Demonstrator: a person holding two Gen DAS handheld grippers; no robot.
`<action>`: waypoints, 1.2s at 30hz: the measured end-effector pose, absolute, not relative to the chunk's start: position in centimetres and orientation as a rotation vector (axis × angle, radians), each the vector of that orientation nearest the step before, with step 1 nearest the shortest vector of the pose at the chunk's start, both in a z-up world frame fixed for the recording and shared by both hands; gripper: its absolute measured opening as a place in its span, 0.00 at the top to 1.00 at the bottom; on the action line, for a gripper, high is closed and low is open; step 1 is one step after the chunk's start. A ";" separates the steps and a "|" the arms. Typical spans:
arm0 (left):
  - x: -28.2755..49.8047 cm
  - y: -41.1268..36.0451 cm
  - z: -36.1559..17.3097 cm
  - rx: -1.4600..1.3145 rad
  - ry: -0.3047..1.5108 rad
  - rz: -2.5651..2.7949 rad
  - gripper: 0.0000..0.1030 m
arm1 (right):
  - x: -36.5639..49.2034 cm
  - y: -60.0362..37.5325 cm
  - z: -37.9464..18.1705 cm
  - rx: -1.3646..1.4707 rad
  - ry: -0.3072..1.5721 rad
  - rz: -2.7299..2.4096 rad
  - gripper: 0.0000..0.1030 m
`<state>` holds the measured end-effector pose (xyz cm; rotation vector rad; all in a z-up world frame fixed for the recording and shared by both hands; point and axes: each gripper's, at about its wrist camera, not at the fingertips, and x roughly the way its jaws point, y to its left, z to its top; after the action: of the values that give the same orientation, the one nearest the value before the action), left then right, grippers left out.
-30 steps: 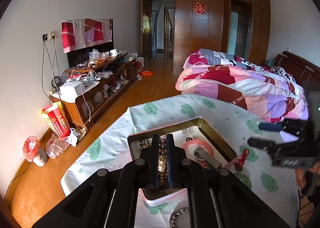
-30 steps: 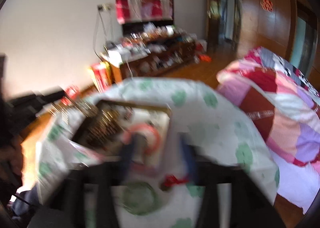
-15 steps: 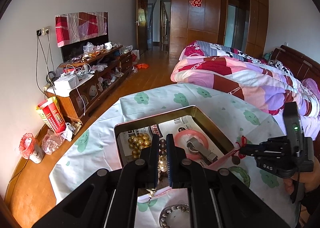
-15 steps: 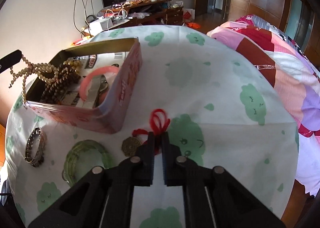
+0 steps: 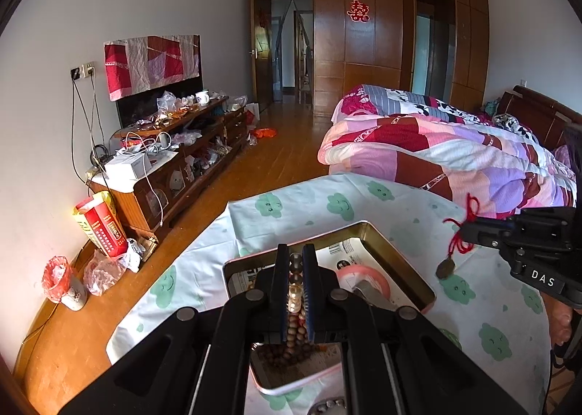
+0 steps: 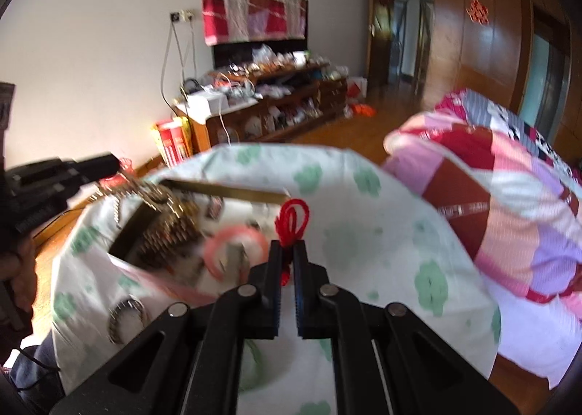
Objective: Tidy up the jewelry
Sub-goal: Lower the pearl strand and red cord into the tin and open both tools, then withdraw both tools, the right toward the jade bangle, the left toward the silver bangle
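My left gripper [image 5: 294, 255] is shut on a strand of brown wooden beads [image 5: 295, 293] that hangs down into the open gold-lined tin [image 5: 396, 251]. A pink bangle [image 5: 363, 278] lies inside the tin. My right gripper [image 6: 287, 251] is shut on a red cord [image 6: 293, 218]. In the left wrist view the right gripper [image 5: 463, 233] is in the air to the right of the tin, and a dark pendant [image 5: 446, 267] dangles from the cord below it. The left gripper [image 6: 109, 163] shows at the left of the blurred right wrist view, with beads [image 6: 160, 196] trailing from it over the tin [image 6: 225, 191].
The table wears a white cloth with green clouds [image 5: 327, 204]. A metal bead bracelet [image 6: 125, 320] lies on it in front of the tin. A bed with a patchwork quilt [image 5: 454, 160] stands to the right, a cluttered low cabinet [image 5: 174, 167] along the left wall.
My right gripper came down open, shut on the red cord on the cloth, then rose with the pendant hanging. My left gripper stayed shut on the beads over the tin.
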<state>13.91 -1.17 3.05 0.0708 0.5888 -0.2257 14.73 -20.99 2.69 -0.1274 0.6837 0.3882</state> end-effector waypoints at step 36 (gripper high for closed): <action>10.8 -0.6 -0.8 0.128 0.667 -0.097 0.29 | 15.5 -19.6 -1.8 -0.092 0.745 0.361 0.28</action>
<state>10.80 -0.61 -0.75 0.1277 0.6671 -0.0970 15.54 -19.65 -1.81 -0.0919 0.7452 0.3614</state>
